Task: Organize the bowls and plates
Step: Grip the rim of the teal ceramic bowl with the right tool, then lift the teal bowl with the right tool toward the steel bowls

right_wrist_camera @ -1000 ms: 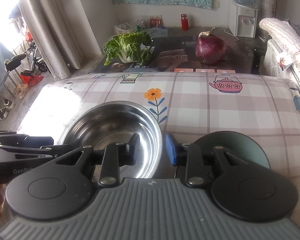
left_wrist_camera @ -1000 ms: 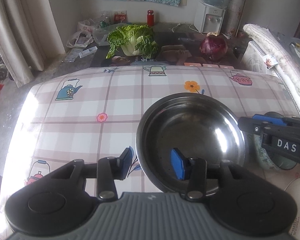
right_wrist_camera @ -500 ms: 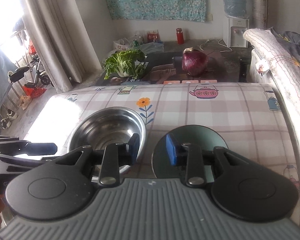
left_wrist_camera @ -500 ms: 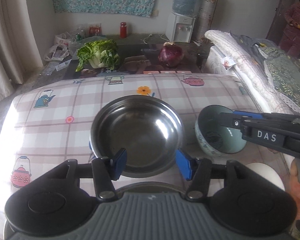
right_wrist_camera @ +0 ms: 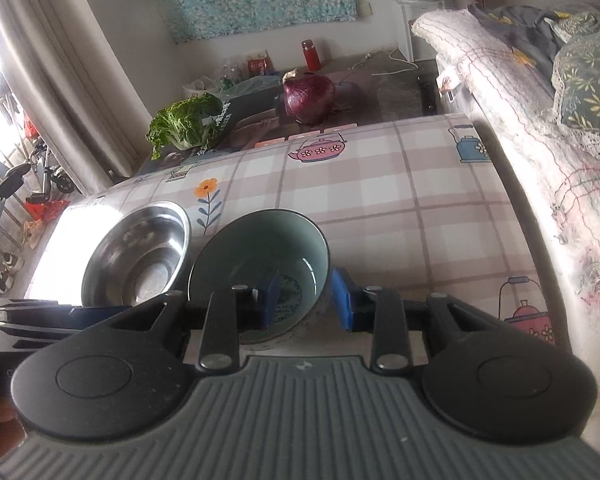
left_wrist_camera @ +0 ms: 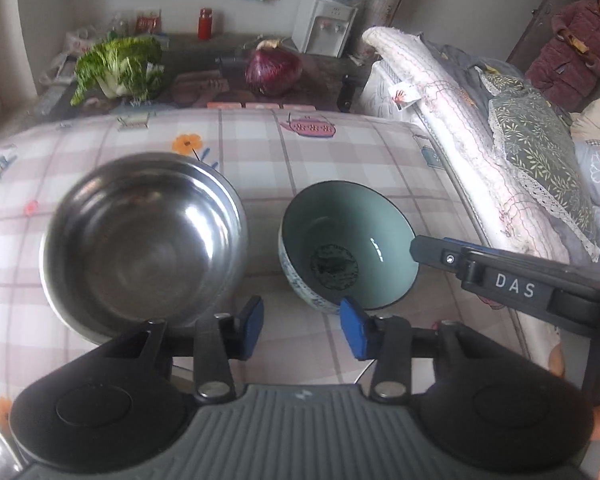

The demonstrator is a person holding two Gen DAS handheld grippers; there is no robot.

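Observation:
A steel bowl (left_wrist_camera: 140,240) stands on the checked tablecloth (left_wrist_camera: 300,160); it also shows in the right wrist view (right_wrist_camera: 136,256). Right of it is a green ceramic bowl (left_wrist_camera: 348,248) with a blue patterned outside, tilted and lifted in the right wrist view (right_wrist_camera: 260,256). My right gripper (right_wrist_camera: 302,300) is shut on the green bowl's near rim, one pad inside and one outside. It reaches in from the right in the left wrist view (left_wrist_camera: 432,250). My left gripper (left_wrist_camera: 302,328) is open and empty, just in front of both bowls.
A bed with folded quilts (left_wrist_camera: 480,120) runs along the table's right side. Beyond the far edge lie a cabbage (left_wrist_camera: 116,68) and a purple cabbage (left_wrist_camera: 274,70) on a low dark table. A person (left_wrist_camera: 576,52) sits at far right.
My left gripper let go of the steel bowl and drew back to the right. My right gripper closed on the green bowl's rim and lifted and tilted it.

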